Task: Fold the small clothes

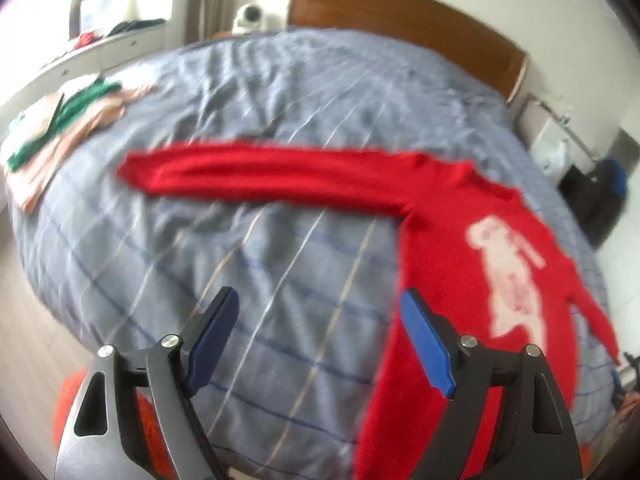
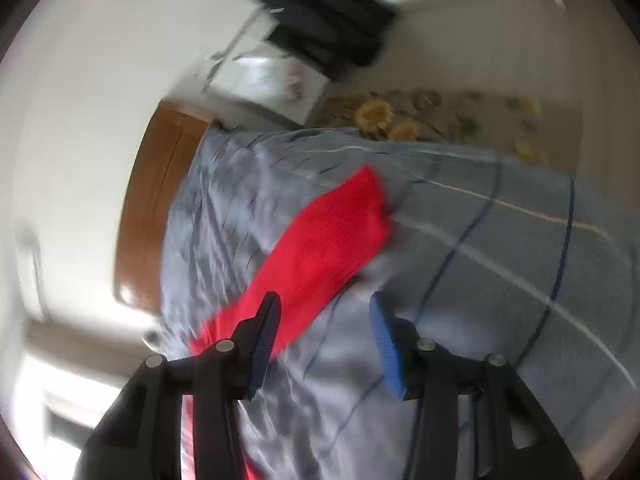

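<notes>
A red long-sleeved garment [image 1: 452, 240] lies flat on a bed covered by a grey-blue checked duvet [image 1: 260, 92], which serves as the landmark here. In the left wrist view, one sleeve [image 1: 256, 176] stretches straight across the middle of the duvet toward its left side, while the body, bearing a pale printed figure [image 1: 508, 276], lies on the duvet's right part and runs down to its near edge. A second, narrower sleeve [image 1: 592, 320] trails toward the duvet's right edge. The left gripper [image 1: 320, 340] hovers above the near part of the duvet with its blue-padded jaws spread wide; nothing lies between them, and the right-hand pad [image 1: 428, 344] overlaps the edge of the garment's body in the picture. A stack of green and pink folded clothes [image 1: 64, 128] sits at the duvet's far left edge. A brown wooden headboard [image 1: 404, 28] stands at the duvet's far end. In the right wrist view, strongly blurred and tilted, the right gripper [image 2: 320, 340] is held over the duvet with its jaws parted and empty; a red sleeve end [image 2: 332, 236] lies on the duvet just beyond the left-hand finger [image 2: 264, 344].
</notes>
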`<act>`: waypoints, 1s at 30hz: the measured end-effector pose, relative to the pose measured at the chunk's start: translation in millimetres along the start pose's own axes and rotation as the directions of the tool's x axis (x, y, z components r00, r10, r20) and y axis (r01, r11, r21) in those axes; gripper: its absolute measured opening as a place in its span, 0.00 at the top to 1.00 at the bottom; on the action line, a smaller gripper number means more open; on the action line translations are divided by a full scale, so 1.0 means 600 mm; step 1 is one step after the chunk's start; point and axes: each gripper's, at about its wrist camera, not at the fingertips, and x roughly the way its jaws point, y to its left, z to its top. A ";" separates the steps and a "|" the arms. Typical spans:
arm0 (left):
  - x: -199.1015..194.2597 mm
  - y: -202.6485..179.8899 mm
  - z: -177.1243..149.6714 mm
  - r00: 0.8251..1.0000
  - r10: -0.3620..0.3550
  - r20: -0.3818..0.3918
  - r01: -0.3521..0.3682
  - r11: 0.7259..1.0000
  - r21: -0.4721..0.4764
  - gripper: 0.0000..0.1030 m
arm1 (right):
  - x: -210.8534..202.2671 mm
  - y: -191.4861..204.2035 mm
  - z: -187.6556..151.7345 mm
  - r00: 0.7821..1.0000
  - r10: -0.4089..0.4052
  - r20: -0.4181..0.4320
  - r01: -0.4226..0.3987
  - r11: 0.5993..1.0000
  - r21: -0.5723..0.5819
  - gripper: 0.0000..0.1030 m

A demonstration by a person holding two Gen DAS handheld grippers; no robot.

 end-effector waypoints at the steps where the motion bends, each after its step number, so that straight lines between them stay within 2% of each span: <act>1: 0.000 0.008 -0.007 1.000 0.010 -0.010 -0.010 1.000 0.000 0.18 | 0.010 -0.008 0.006 1.000 0.031 0.002 -0.031 0.999 0.036 0.55; 5: 0.018 0.028 -0.030 0.997 0.067 -0.038 -0.067 0.998 0.000 0.18 | 0.037 0.006 0.030 0.997 0.066 0.034 -0.067 0.997 0.034 0.56; 8: 0.023 0.042 -0.033 0.995 0.090 -0.035 -0.090 0.996 -0.014 0.18 | 0.047 0.008 0.047 0.997 0.033 0.067 -0.034 0.999 0.018 0.58; 10: 0.024 0.044 -0.035 0.994 0.103 -0.029 -0.103 0.995 -0.011 0.18 | 0.060 0.006 0.047 0.998 0.001 0.058 -0.002 1.000 0.021 0.62; 11: 0.025 0.045 -0.037 0.994 0.107 -0.030 -0.107 0.994 -0.009 0.18 | 0.063 0.007 0.047 0.998 -0.015 0.060 0.015 1.000 0.005 0.71; 12: 0.028 0.046 -0.038 0.993 0.111 -0.033 -0.111 0.994 -0.009 0.18 | 0.069 0.015 0.049 0.997 -0.056 0.049 0.057 0.998 -0.030 0.91; 13: 0.030 0.047 -0.039 0.993 0.113 -0.035 -0.113 0.993 -0.009 0.18 | 0.073 0.021 0.049 0.996 -0.077 0.042 0.079 0.996 -0.051 0.96; 15: 0.034 0.046 -0.041 0.992 0.121 -0.028 -0.121 0.993 -0.001 0.18 | 0.063 0.048 0.045 0.991 -0.113 0.067 0.120 0.987 -0.111 0.96; 17: 0.038 0.045 -0.040 0.992 0.128 -0.022 -0.128 0.992 0.010 0.18 | 0.055 0.094 0.040 0.990 -0.107 0.093 0.123 0.975 -0.184 0.96; 21: 0.044 0.044 -0.034 0.993 0.120 -0.010 -0.119 0.993 0.018 0.18 | 0.053 0.285 -0.018 0.996 0.007 0.087 0.031 0.901 -0.433 0.96; 23: 0.047 0.047 -0.032 0.994 0.113 -0.009 -0.113 0.993 0.013 0.18 | 0.067 0.389 -0.080 0.997 0.074 0.033 -0.044 0.839 -0.543 0.96; 25: 0.049 0.051 -0.032 0.994 0.109 -0.017 -0.109 0.994 0.006 0.18 | 0.097 0.490 -0.163 0.991 0.119 -0.056 -0.127 0.761 -0.636 0.96; 28: 0.052 0.057 -0.031 0.994 0.105 -0.027 -0.105 0.994 -0.002 0.18 | 0.160 0.593 -0.292 0.978 0.120 -0.171 -0.207 0.658 -0.724 0.96; 30: 0.052 0.059 -0.031 0.994 0.108 -0.025 -0.108 0.994 -0.002 0.18 | 0.201 0.629 -0.371 0.971 0.096 -0.218 -0.231 0.601 -0.765 0.96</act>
